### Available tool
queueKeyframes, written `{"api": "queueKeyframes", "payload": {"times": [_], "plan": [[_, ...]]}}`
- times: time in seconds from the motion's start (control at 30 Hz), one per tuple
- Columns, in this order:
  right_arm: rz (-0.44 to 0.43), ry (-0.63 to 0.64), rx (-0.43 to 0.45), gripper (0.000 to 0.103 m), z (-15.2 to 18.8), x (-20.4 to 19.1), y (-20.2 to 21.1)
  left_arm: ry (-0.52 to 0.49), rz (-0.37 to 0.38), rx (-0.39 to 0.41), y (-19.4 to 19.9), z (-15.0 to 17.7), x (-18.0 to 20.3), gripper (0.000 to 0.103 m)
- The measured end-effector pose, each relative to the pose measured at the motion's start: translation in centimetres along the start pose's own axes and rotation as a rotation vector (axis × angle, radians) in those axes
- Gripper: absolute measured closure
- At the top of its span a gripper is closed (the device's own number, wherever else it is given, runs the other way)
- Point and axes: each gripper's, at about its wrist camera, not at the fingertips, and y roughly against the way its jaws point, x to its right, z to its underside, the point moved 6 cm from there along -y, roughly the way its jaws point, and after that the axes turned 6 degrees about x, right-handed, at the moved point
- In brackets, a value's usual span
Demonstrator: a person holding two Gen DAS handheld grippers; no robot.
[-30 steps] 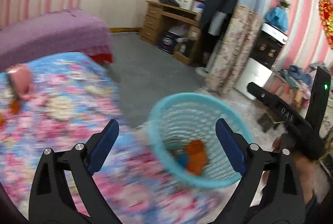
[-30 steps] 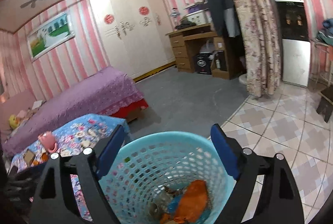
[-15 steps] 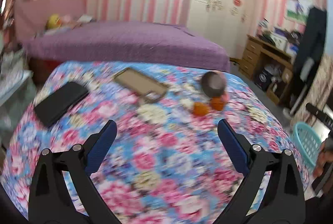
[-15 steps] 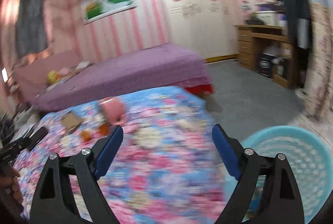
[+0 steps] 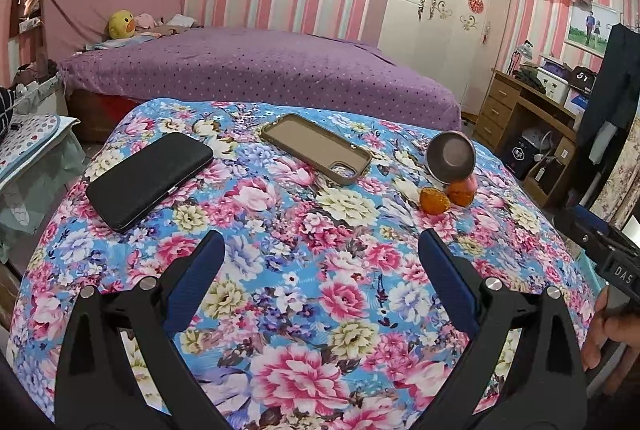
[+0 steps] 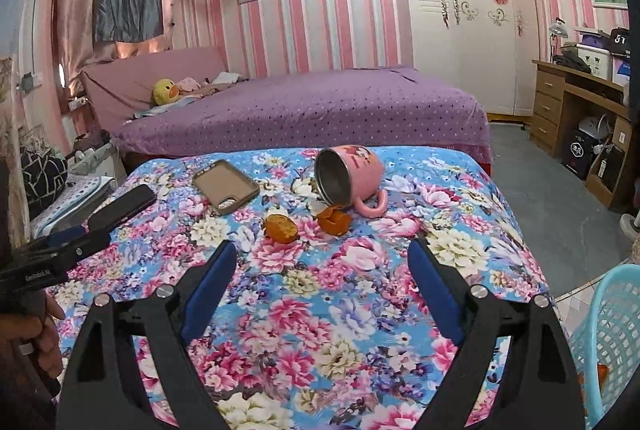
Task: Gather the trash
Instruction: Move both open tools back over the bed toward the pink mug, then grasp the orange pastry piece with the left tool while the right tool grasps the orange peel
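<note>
While both black two-finger grippers with blue pads hang empty and spread, left gripper (image 5: pixel 320 270) and right gripper (image 6: pixel 322 270), the two torn orange peel pieces (image 6: pixel 282 227) lie at twelve o'clock of the right, nearer it; tipped pink metal mug (image 6: pixel 348 176) behind; turquoise mesh basket (image 6: pixel 608 342) cropped at four o'clock, contents mostly hidden.

Blue mesh basket (image 6: pixel 608 346), right of the right gripper (image 6: pixel 322 268): cut off by the frame edge, contents mostly hidden. Behind the orange peel pieces (image 6: pixel 332 220), the tipped pink mug (image 6: pixel 348 174) conceals part of one. Desk clutter (image 5: pixel 556 78) beyond: too small to identify.
</note>
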Motion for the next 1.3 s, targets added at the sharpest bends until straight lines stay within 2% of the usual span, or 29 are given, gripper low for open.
{"api": "queueKeyframes", "payload": {"times": [0.33, 0.57, 0.73, 0.8, 0.93, 1.1, 1.2, 1.3], "plan": [[0.015, -0.022, -0.004, 0.017, -0.4, 1.6, -0.2, -0.026, 0.017, -0.011, -1.1, 0.0, 1.7, 0.009], [0.049, -0.046, -0.009, 0.017, -0.4, 3.5, -0.5, -0.055, 0.025, -0.065, -3.8, 0.2, 3.3, 0.009], [0.052, -0.064, -0.029, 0.017, -0.6, 4.5, -1.8, -0.043, 0.070, -0.103, -5.8, 0.0, 5.3, 0.009], [0.060, -0.074, -0.037, 0.017, -0.7, 4.9, -2.5, -0.069, 0.069, -0.119, -6.7, 0.1, 6.5, 0.009], [0.101, -0.100, -0.063, 0.017, -0.7, 6.5, -4.0, -0.087, 0.116, -0.154, -8.4, 0.1, 9.2, 0.009], [0.115, -0.131, -0.078, 0.017, -0.3, 7.7, -4.1, -0.222, 0.068, -0.196, -12.0, 0.5, 12.3, 0.009], [0.120, -0.145, -0.090, 0.017, 0.0, 8.3, -4.3, -0.234, 0.066, -0.234, -14.1, 0.9, 13.4, 0.010], [0.114, -0.152, -0.109, 0.017, 0.3, 8.4, -4.8, -0.235, 0.050, -0.266, -15.9, 1.0, 13.8, 0.019]]}}
